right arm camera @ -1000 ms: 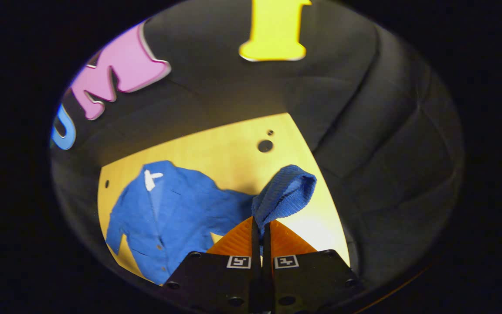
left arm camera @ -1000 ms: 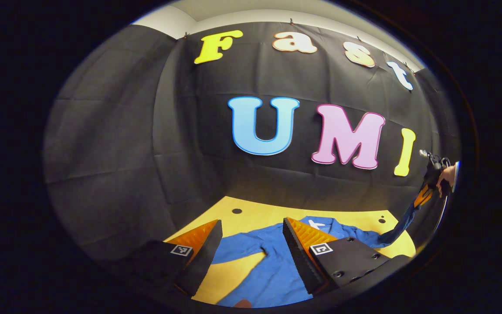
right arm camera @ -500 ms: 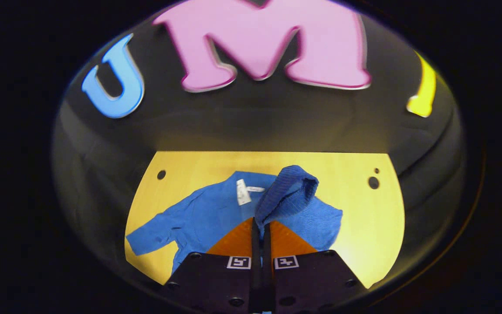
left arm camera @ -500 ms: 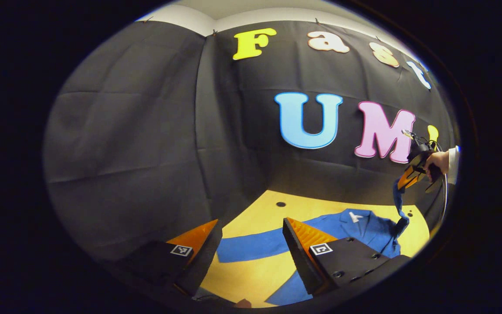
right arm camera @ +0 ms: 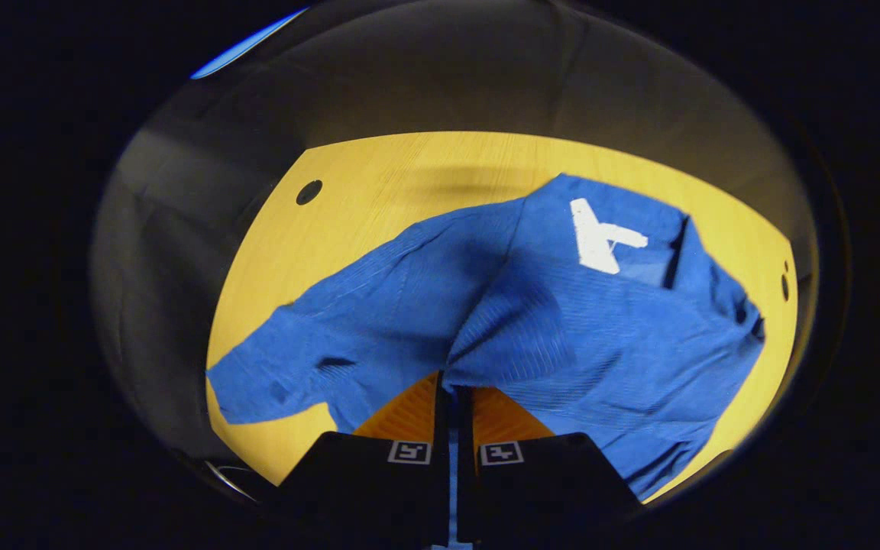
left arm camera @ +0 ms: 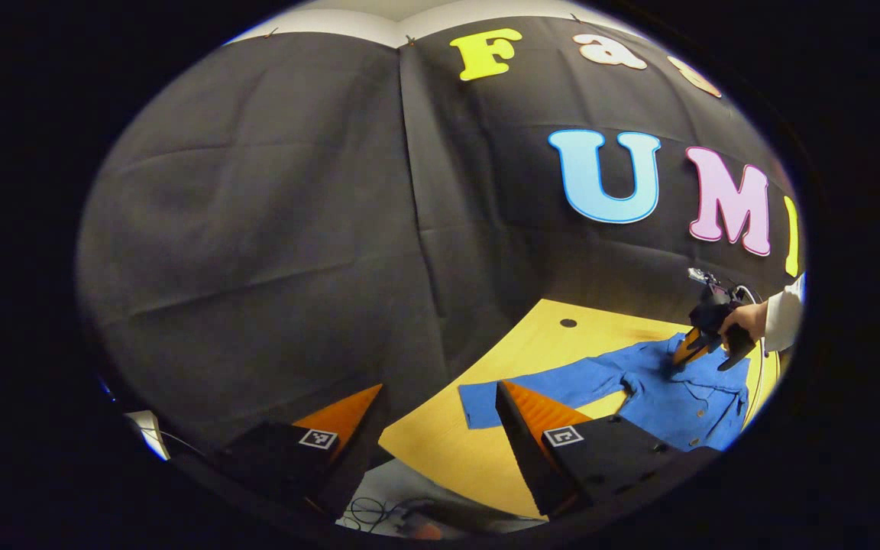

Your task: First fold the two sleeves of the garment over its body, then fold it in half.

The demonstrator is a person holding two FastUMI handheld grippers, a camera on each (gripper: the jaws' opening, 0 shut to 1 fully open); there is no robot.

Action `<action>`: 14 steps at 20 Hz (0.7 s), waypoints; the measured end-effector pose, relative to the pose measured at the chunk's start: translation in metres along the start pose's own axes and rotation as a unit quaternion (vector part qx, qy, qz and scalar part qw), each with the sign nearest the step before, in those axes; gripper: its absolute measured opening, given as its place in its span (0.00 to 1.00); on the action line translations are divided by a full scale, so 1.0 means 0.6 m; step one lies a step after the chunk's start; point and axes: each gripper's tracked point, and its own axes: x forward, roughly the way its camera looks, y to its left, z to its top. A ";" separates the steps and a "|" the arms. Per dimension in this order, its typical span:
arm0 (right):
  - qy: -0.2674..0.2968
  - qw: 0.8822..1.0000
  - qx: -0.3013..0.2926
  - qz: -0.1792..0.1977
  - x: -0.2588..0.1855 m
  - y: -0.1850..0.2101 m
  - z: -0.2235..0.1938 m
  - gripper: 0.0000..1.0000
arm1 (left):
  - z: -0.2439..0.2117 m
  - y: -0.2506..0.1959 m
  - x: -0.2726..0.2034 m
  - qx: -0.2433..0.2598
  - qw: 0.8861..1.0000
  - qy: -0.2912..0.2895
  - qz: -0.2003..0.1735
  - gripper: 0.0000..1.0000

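A blue buttoned garment [right arm camera: 600,305] with a white neck label [right arm camera: 596,241] lies on the yellow wooden table [right arm camera: 379,183]. My right gripper [right arm camera: 453,382] is shut on the cuff of one sleeve [right arm camera: 512,336], which is drawn over the garment's body. The other sleeve [right arm camera: 310,355] stretches out flat to the left. In the left gripper view the garment [left arm camera: 677,389] lies far right, with the right gripper [left arm camera: 690,353] low over it in a hand [left arm camera: 738,319]. My left gripper [left arm camera: 440,401] stands open near the table's left edge, nothing between its fingers; the outstretched sleeve's end [left arm camera: 486,397] lies just beyond.
Black cloth walls enclose the table [left arm camera: 562,344] on the far and left sides. Small round holes [right arm camera: 308,191] mark the tabletop corners. Cables [left arm camera: 371,512] lie on the floor below the table's near edge.
The right gripper has carried the sleeve from high in the air down and across onto the garment's body. My left gripper has swung leftward, away from the garment, still open.
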 end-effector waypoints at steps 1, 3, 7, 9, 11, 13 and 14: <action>0.003 1.000 0.004 0.005 0.010 0.011 -0.001 0.00 | -0.008 0.001 0.000 -0.001 1.000 0.005 0.006 0.80; 0.003 0.999 0.016 0.035 0.022 0.043 0.000 0.10 | -0.021 -0.003 0.003 -0.002 1.000 0.011 0.009 0.80; 0.003 0.989 0.058 0.135 0.006 0.125 0.017 0.75 | -0.074 -0.028 0.036 -0.005 0.998 0.064 -0.001 0.81; -0.003 0.989 0.050 0.141 -0.011 0.120 0.020 0.93 | -0.101 -0.041 0.050 -0.018 0.994 0.106 -0.014 0.82; 0.002 0.989 0.020 0.144 -0.046 0.100 0.008 0.93 | -0.112 -0.071 0.076 -0.053 0.990 0.126 -0.031 0.83; -0.001 0.989 -0.028 0.147 -0.095 0.071 -0.011 0.94 | -0.114 -0.081 0.116 -0.061 0.988 0.138 -0.037 0.83; -0.005 0.988 -0.051 0.145 -0.121 0.055 -0.022 0.94 | -0.114 -0.083 0.137 -0.054 0.988 0.142 -0.040 0.82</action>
